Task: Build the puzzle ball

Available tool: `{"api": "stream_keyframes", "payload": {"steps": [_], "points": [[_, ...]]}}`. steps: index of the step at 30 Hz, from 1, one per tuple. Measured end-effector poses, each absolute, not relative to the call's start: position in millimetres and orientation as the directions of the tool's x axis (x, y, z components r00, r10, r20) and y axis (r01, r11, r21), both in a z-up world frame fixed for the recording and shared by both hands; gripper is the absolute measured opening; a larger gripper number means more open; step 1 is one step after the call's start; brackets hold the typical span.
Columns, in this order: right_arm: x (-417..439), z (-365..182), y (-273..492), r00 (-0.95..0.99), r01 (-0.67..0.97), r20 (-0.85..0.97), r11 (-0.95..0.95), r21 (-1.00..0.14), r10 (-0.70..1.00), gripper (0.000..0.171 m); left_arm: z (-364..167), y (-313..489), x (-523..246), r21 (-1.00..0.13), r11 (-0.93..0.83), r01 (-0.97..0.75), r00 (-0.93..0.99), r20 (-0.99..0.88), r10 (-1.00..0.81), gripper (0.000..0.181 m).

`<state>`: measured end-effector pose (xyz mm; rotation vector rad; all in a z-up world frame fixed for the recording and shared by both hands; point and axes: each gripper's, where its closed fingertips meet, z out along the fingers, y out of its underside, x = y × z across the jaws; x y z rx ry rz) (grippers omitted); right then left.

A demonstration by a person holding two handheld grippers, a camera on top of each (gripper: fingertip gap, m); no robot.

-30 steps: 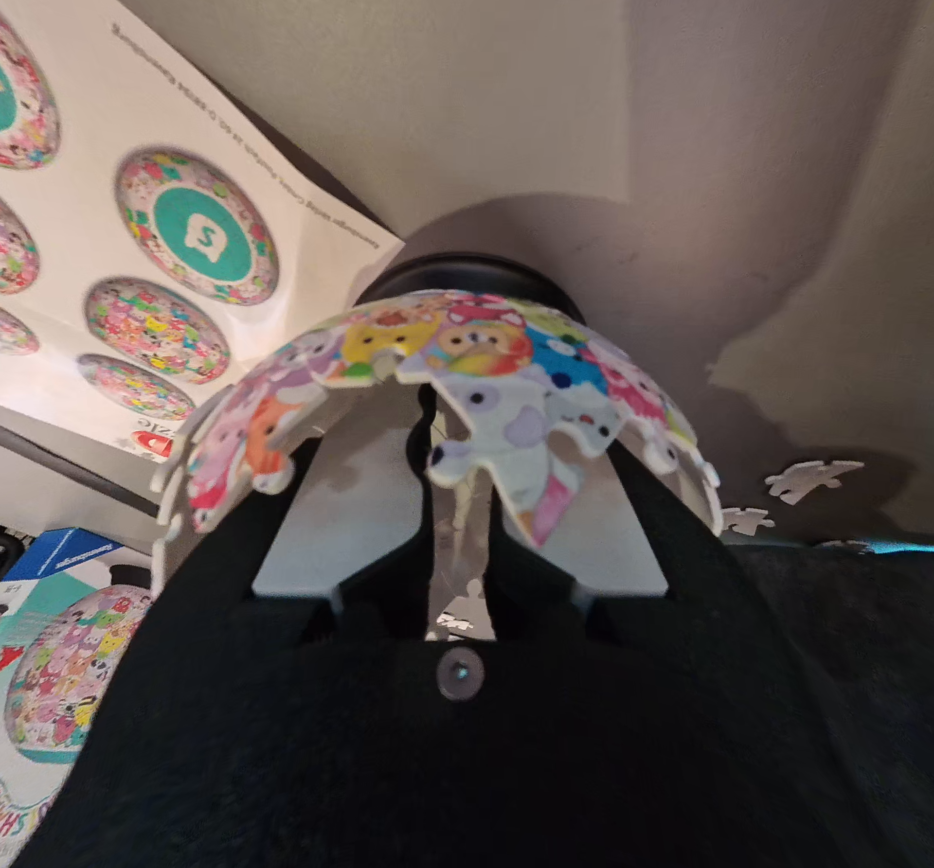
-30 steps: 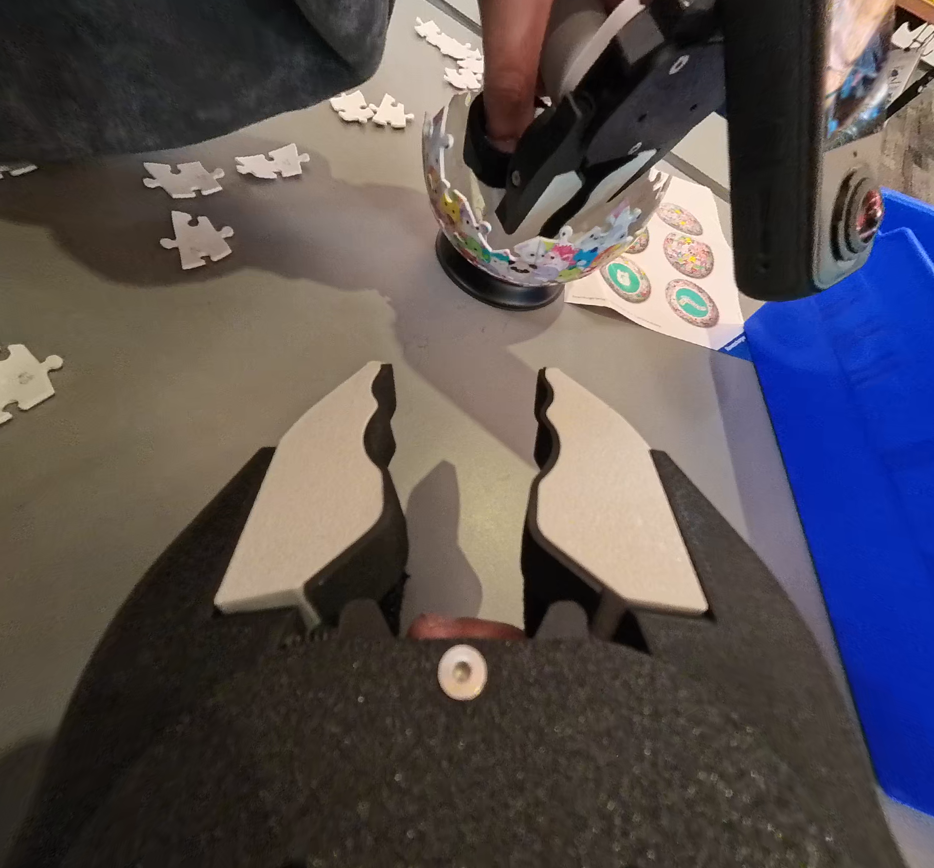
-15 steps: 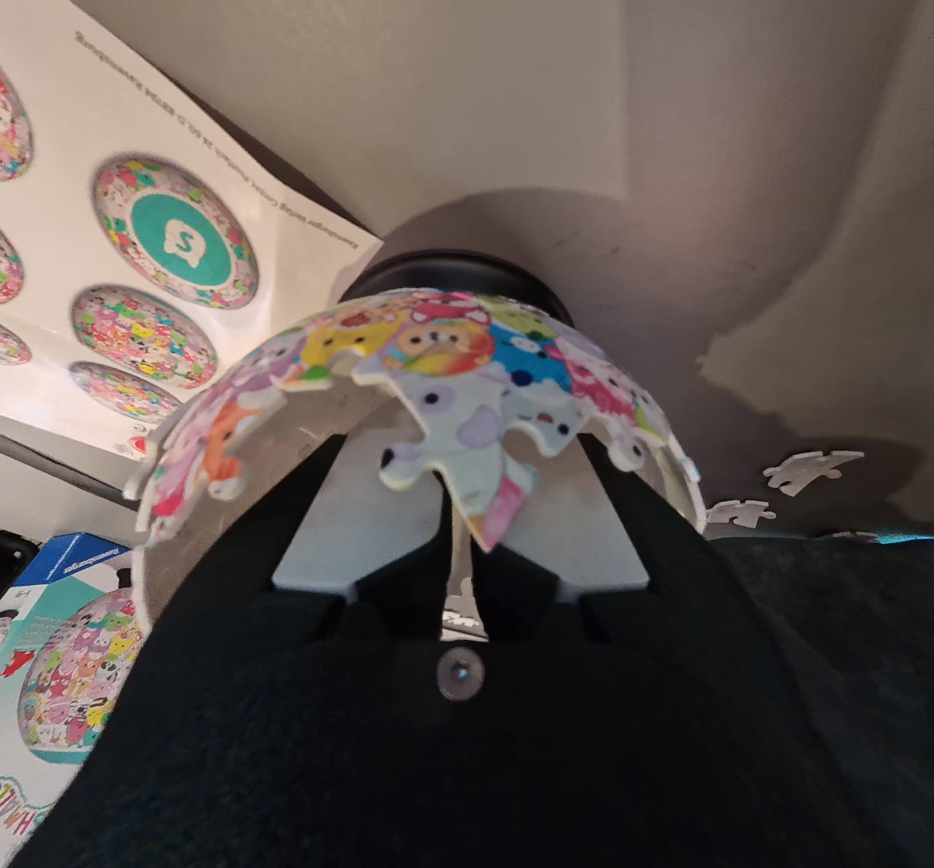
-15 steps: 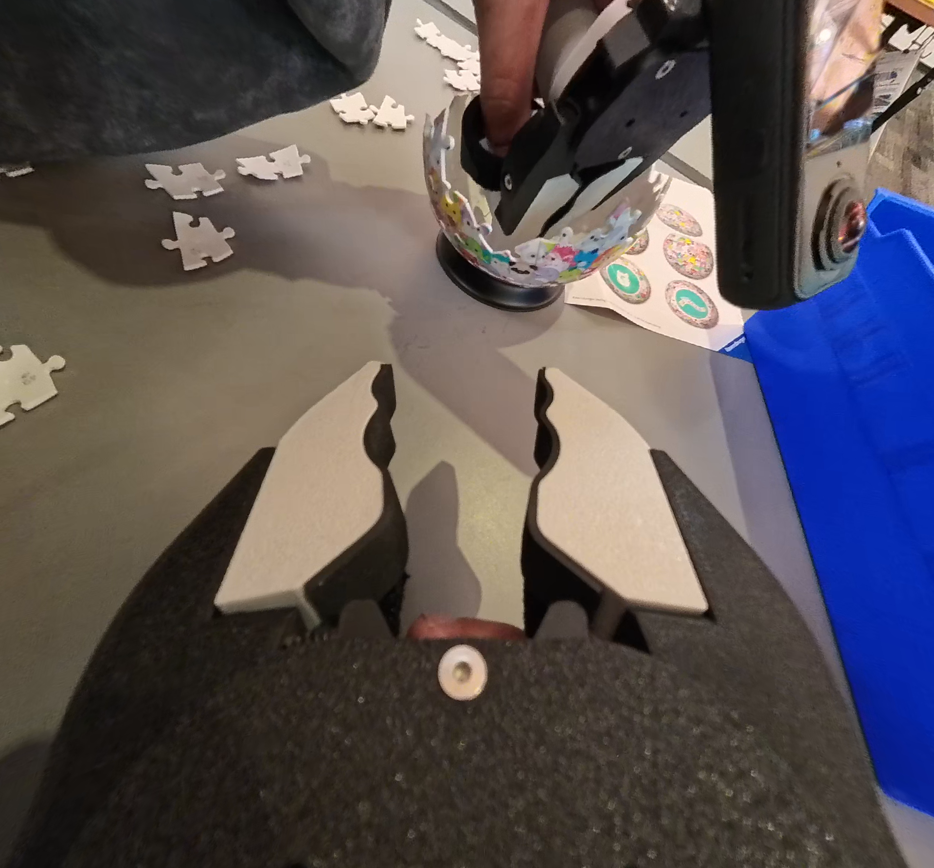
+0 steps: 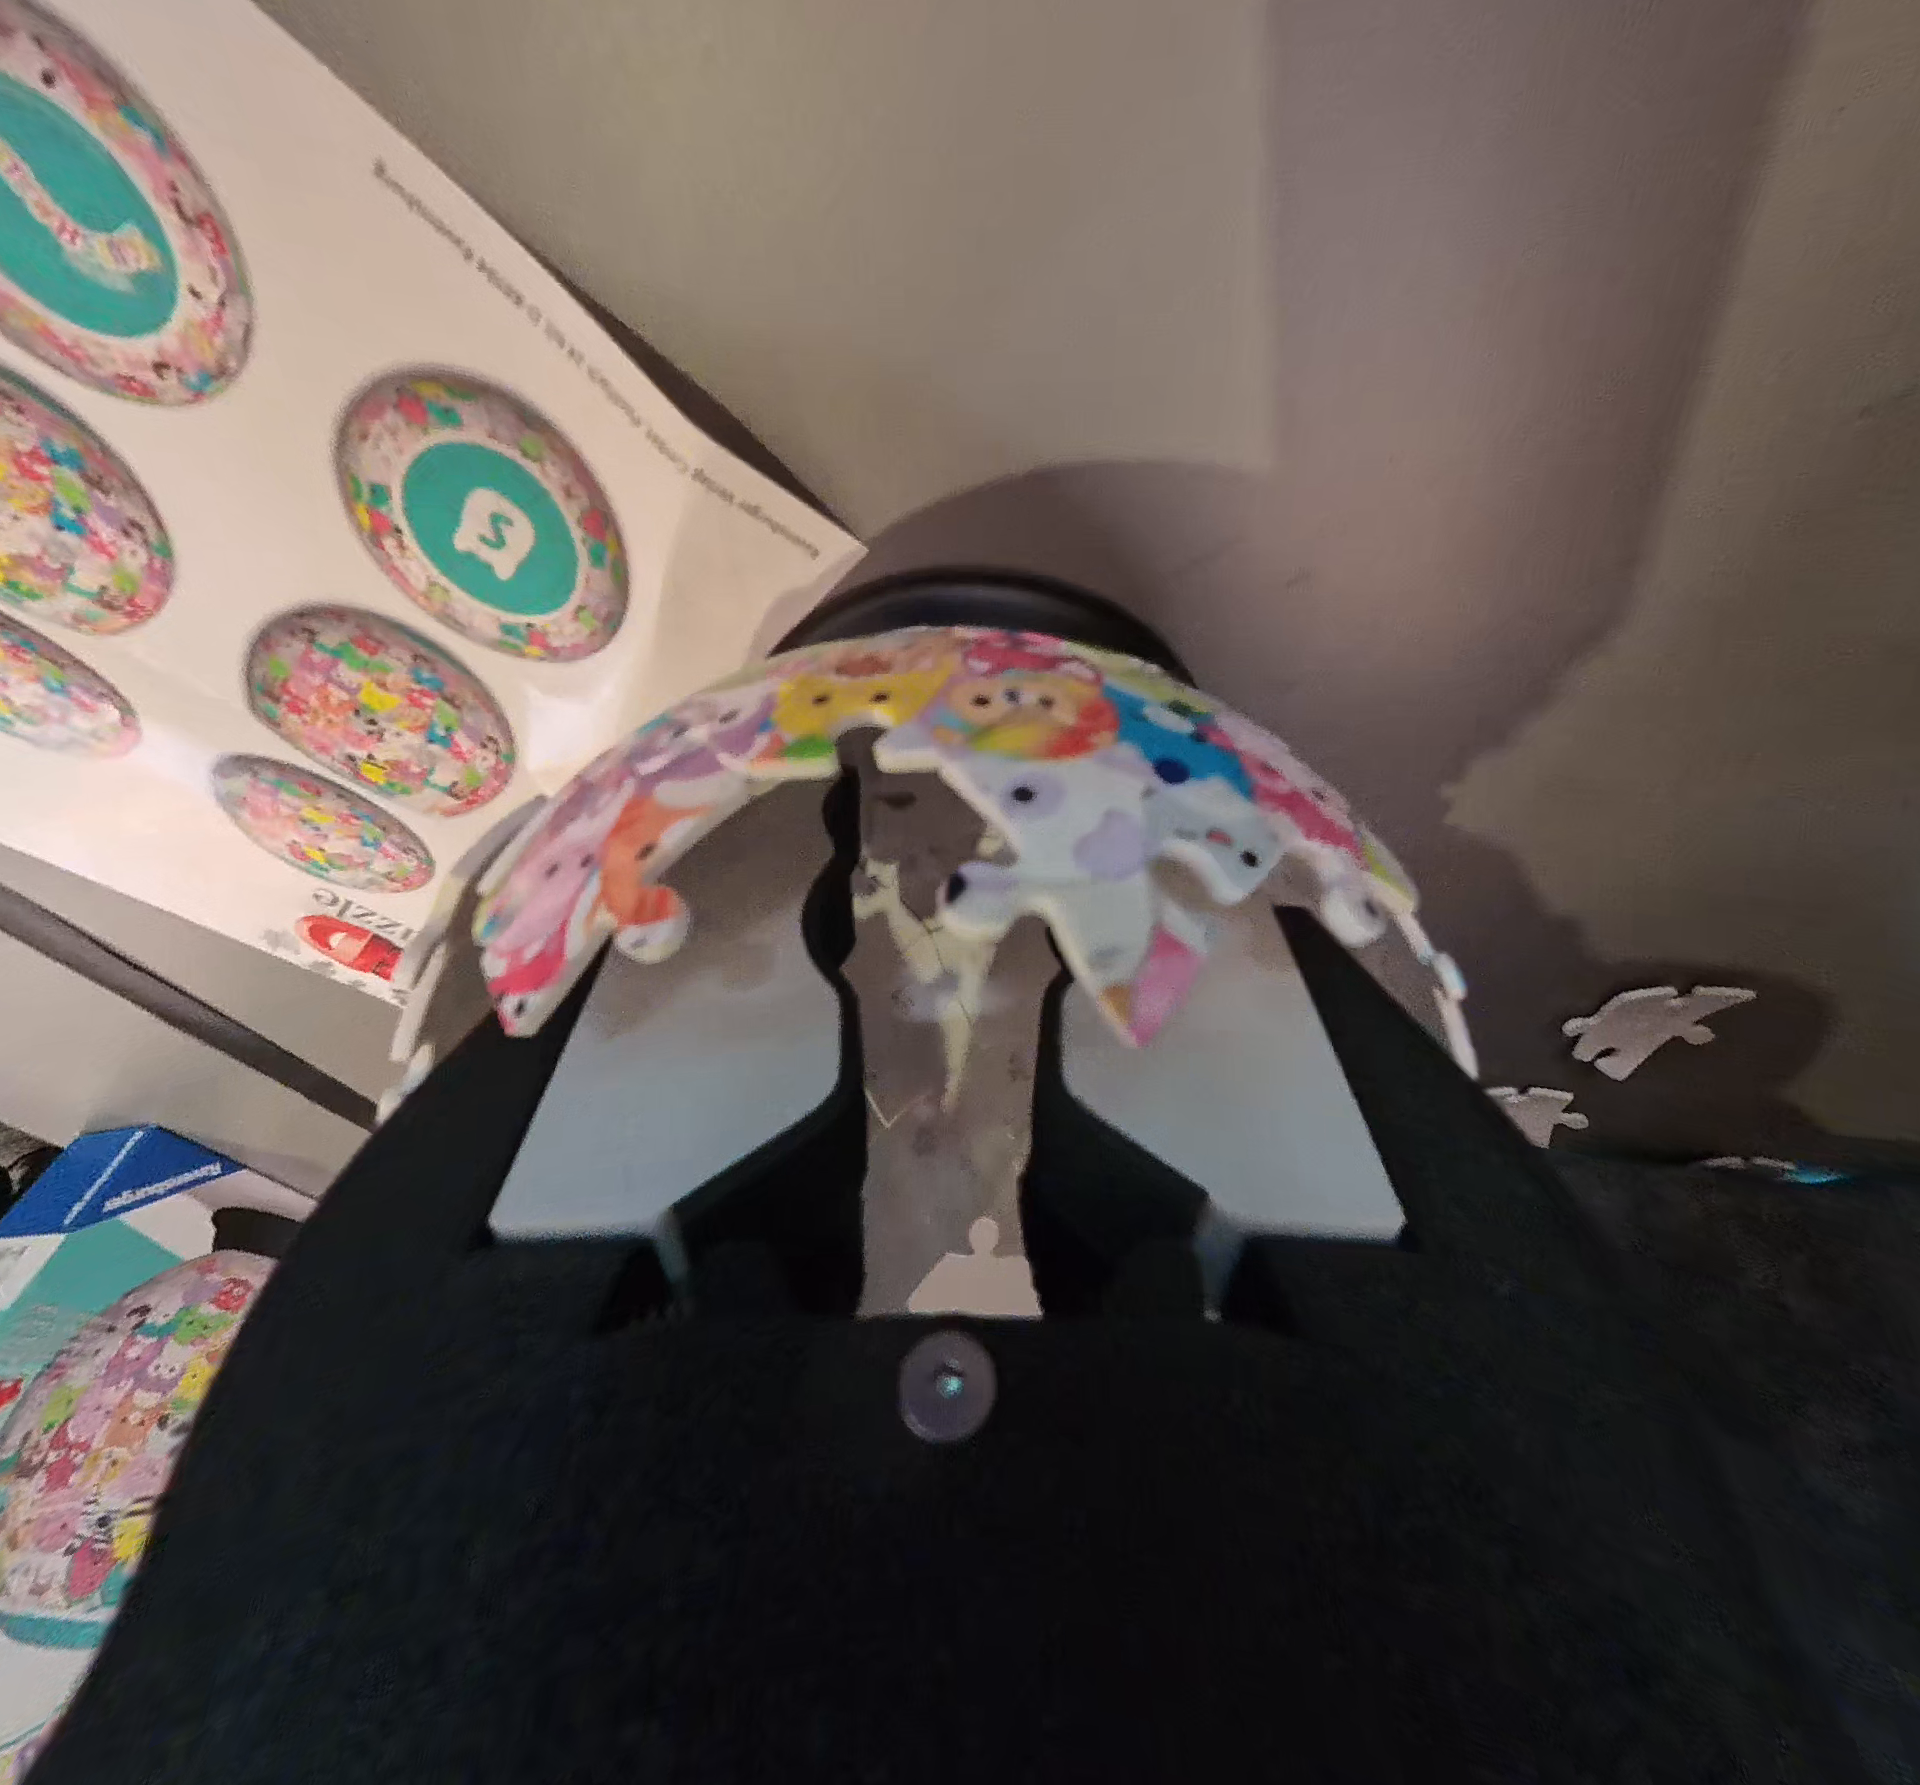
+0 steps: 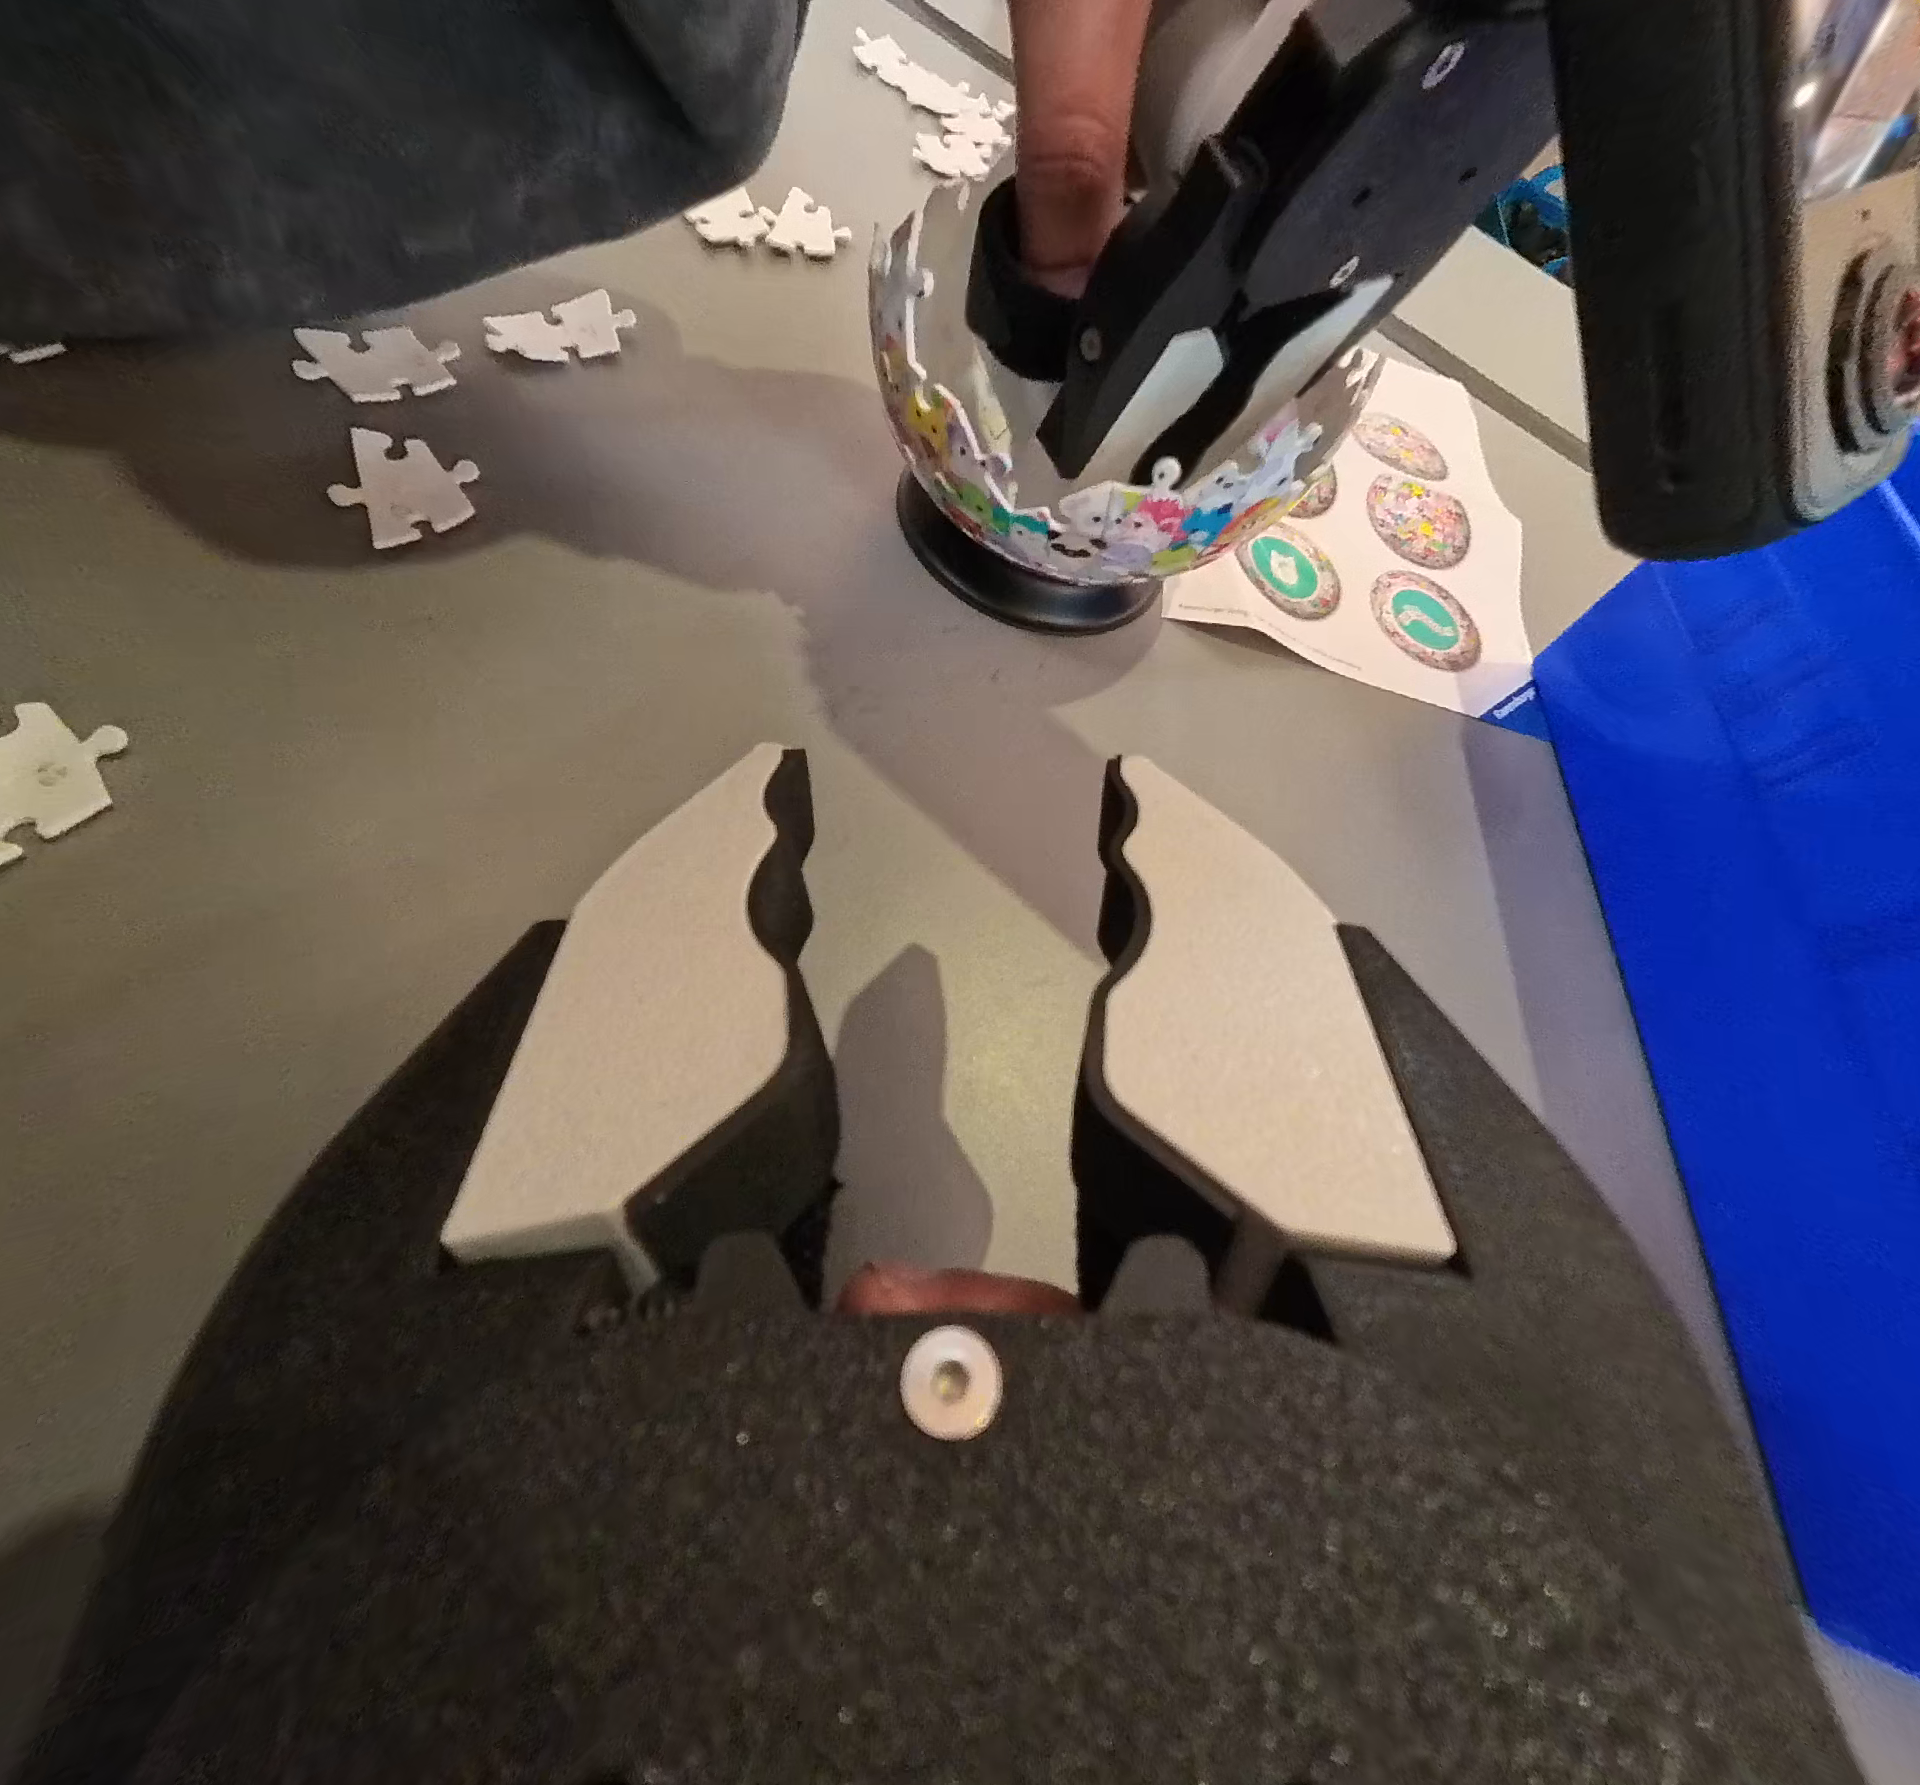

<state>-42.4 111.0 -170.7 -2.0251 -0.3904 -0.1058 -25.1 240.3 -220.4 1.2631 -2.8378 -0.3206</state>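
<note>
The puzzle ball (image 6: 1081, 530) ahead of the right tongs (image 6: 951, 800) shows many cartoon faces in yellow, blue, pink, purple and white, on a black stand (image 6: 1029, 592). Loose pieces (image 6: 405, 488) to its left are plain white on the grey desk (image 6: 468, 748). The bin (image 6: 1745, 904) to its right is blue.

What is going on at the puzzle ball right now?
A person works a gripper in each hand. The left gripper reaches down into the half-built puzzle ball, which sits on its black stand; its fingers are apart and grip nothing. The right gripper hovers open and empty over the grey table. Loose pieces lie face down nearby, and an instruction sheet lies behind the ball.
</note>
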Motion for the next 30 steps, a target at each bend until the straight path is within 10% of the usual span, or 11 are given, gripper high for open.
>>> {"api": "stream_keyframes", "payload": {"steps": [30], "points": [[-45.8, -172.2, 112.1, 0.940, 0.327, 0.244, -0.422, -0.845, 0.239, 0.053, -222.7, 244.6, -34.2, 0.216, 0.660, -0.719, -0.683, -0.049, -0.729, 0.022]]}}
